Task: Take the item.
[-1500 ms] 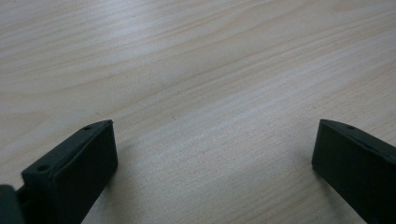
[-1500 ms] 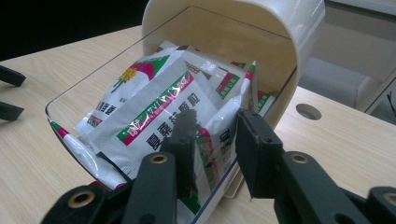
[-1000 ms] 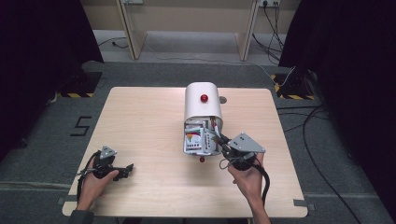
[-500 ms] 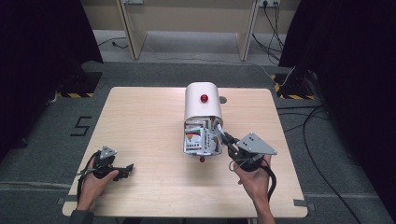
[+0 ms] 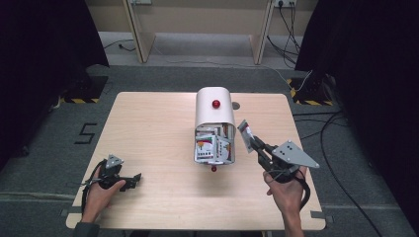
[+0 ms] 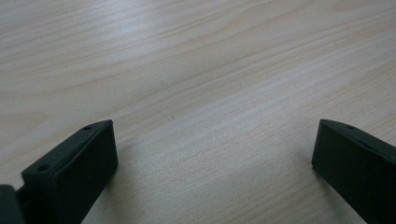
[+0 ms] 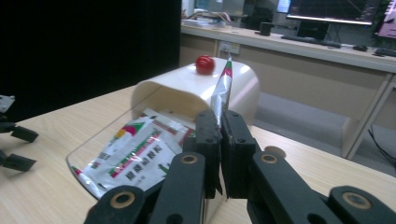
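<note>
Right gripper (image 7: 220, 154) clamped tight on foil sachet (image 7: 221, 91), lifted beside white bin (image 5: 213, 108); print unreadable. Left gripper (image 6: 212, 158) spread wide, empty, resting on table (image 5: 148, 128).

- The box (image 5: 214, 109) lay on its side near the middle of the table (image 5: 148, 128), its open end toward the person.
- Packets (image 5: 212, 147) lay inside the box's open end.
- The right gripper (image 5: 253, 143) stood just right of the box, a packet (image 5: 244, 132) pinched between its jaws.
- The left gripper (image 5: 129, 181) rested on the table, well left of the box and nearer the person, its jaws spread.
</note>
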Available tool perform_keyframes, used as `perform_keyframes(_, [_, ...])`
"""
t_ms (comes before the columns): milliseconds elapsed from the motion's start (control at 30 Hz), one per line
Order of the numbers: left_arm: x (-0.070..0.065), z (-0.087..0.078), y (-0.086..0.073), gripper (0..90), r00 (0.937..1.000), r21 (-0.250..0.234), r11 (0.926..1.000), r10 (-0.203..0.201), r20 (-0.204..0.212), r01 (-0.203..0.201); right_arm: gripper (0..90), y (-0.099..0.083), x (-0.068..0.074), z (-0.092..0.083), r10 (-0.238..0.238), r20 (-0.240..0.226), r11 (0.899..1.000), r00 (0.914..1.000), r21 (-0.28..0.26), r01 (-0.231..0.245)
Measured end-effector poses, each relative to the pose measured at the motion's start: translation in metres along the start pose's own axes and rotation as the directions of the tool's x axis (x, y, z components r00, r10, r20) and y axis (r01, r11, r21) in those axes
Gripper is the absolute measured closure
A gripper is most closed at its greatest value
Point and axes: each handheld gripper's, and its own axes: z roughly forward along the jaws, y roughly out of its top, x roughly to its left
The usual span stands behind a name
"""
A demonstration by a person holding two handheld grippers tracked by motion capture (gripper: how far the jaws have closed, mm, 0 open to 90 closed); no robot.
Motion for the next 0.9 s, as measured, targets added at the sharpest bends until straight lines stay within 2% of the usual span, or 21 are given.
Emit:
perform_keyframes(367, [0.0, 0.0, 0.0, 0.0, 1.0, -0.002, 1.0, -0.002, 0.001, 0.002, 86.9, -0.016, -0.023, -0.009, 0.034, 0.052, 0.999, 0.9981, 0.036, -0.036])
perform_keyframes(900, [0.0, 0.0, 0.0, 0.0, 1.0, -0.002, 1.0, -0.002, 0.002, 0.002, 86.9, -0.025, -0.031, -0.006, 0.048, 0.065, 0.997, 0.9968, 0.059, -0.052])
